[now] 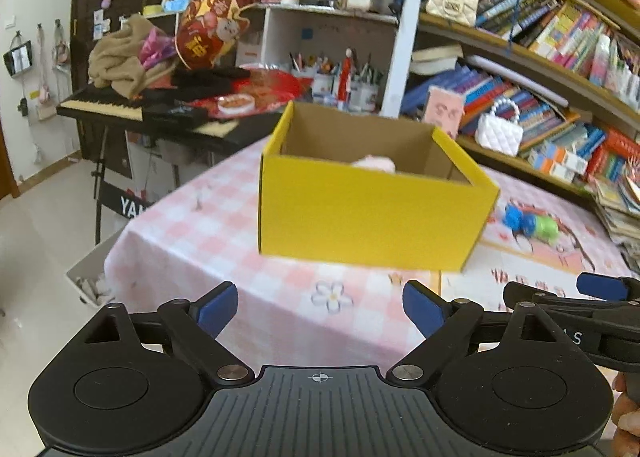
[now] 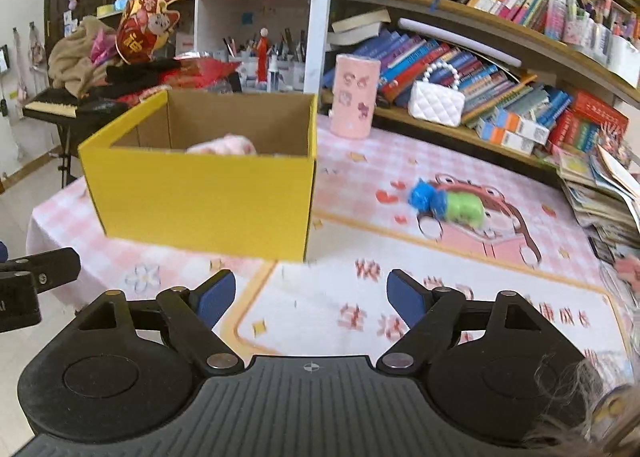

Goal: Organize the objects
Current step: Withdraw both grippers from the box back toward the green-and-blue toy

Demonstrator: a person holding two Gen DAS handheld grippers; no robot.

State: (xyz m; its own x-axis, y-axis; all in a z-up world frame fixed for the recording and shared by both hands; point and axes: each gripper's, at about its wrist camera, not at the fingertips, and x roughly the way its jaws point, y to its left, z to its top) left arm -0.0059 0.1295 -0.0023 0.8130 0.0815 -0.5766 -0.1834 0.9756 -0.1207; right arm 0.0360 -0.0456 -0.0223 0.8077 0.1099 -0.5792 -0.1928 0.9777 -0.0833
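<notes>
A yellow cardboard box (image 1: 372, 213) (image 2: 200, 197) stands open-topped on the pink checked tablecloth (image 1: 224, 241). A pink soft object (image 1: 376, 164) (image 2: 224, 147) lies inside it, mostly hidden by the front wall. To the right of the box a blue and green toy (image 1: 530, 225) (image 2: 448, 205) lies on a cartoon-printed mat (image 2: 400, 297). My left gripper (image 1: 320, 309) hangs open and empty in front of the box. My right gripper (image 2: 310, 299) is open and empty over the mat, near the box's right corner. Its arm shows at the right edge of the left wrist view.
A pink cylindrical container (image 2: 355, 97) stands behind the box by a bookshelf (image 2: 500, 57) with two white quilted bags. A keyboard (image 1: 104, 109) piled with clothes and red decorations stands at the back left. Stacked magazines (image 2: 600, 201) crowd the table's right edge.
</notes>
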